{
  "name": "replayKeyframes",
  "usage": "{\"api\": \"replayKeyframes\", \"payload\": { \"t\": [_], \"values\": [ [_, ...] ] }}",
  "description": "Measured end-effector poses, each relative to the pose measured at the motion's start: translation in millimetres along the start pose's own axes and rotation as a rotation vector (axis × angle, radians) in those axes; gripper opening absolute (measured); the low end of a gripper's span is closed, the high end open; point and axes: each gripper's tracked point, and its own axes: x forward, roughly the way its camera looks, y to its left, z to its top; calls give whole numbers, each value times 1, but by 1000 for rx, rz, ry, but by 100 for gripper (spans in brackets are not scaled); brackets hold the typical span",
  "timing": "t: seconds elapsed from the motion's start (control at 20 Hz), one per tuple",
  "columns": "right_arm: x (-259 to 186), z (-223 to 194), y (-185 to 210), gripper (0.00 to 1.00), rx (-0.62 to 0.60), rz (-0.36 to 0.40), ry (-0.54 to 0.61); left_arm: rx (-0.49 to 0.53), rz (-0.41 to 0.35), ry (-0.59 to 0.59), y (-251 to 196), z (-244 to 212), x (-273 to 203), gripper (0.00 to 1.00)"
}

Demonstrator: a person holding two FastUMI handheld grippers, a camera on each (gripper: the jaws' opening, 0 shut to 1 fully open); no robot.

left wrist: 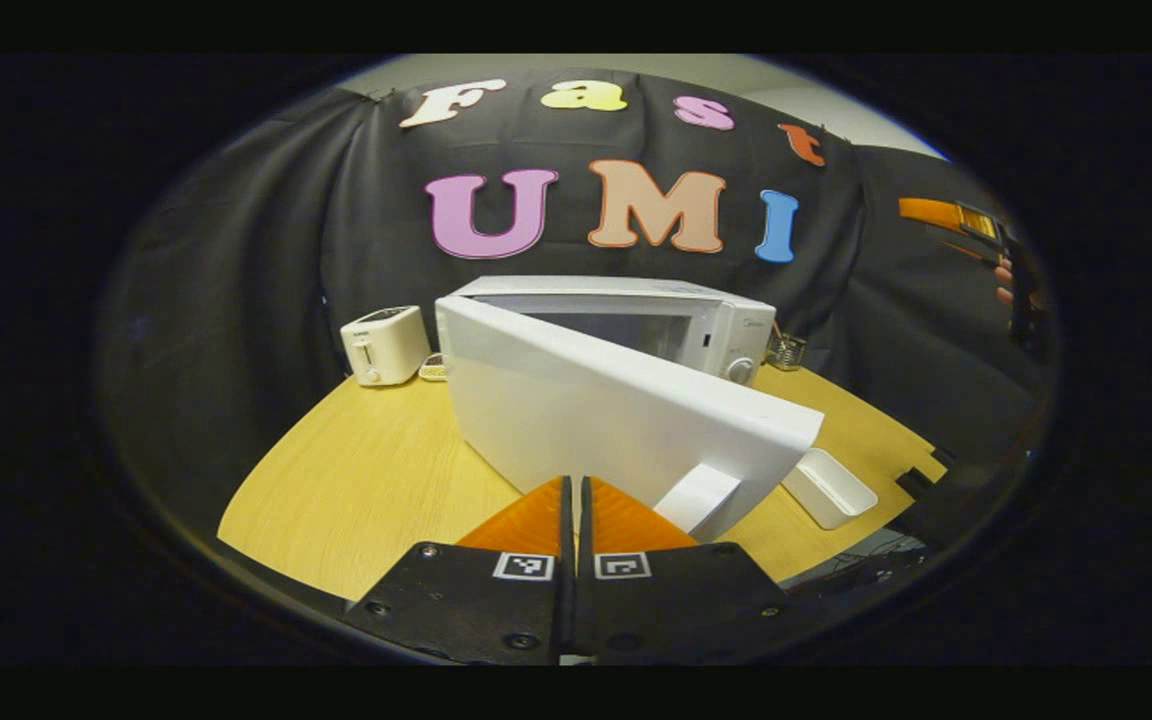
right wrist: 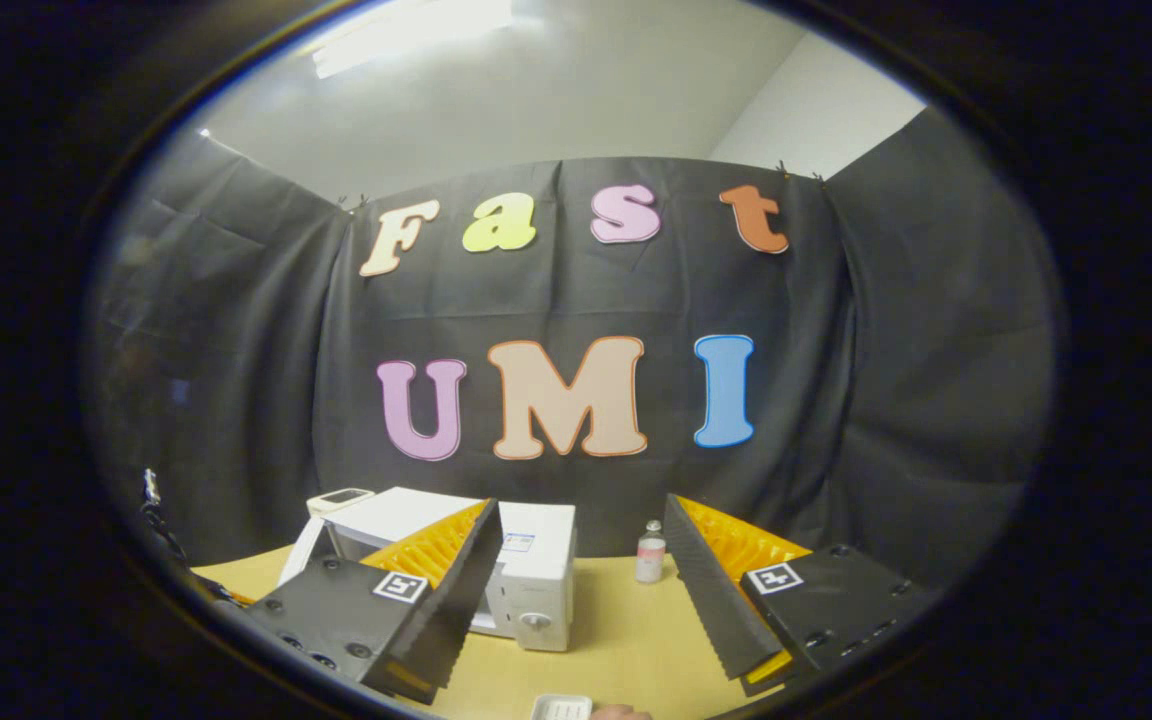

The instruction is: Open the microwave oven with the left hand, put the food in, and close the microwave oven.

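White box-shaped microwave oven (left wrist: 696, 325) at the back middle of the round pale-wood table (left wrist: 356, 480), door (left wrist: 616, 410) swung partly open toward the camera, flat white handle (left wrist: 698, 497) at its free edge. Left gripper (left wrist: 576, 500) just in front of that door, jaws clenched together on nothing. Shallow white rectangular food tray (left wrist: 829, 487) on the table just beside the door's free edge. Small white toaster (left wrist: 385, 344) left of the oven, apart from it. In the right gripper view, right gripper (right wrist: 576, 590) held high, jaws released wide; small clear bottle (right wrist: 650, 553) right of the oven.
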Motion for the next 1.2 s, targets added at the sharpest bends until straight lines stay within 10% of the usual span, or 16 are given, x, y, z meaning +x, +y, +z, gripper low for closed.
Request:
{"api": "replayKeyframes", "payload": {
  "t": [1.2],
  "values": [
    [44, -15, -74, 91, -77, 8, 26, 122, -96, -19, -93, 55, 119, 1]
  ]
}}
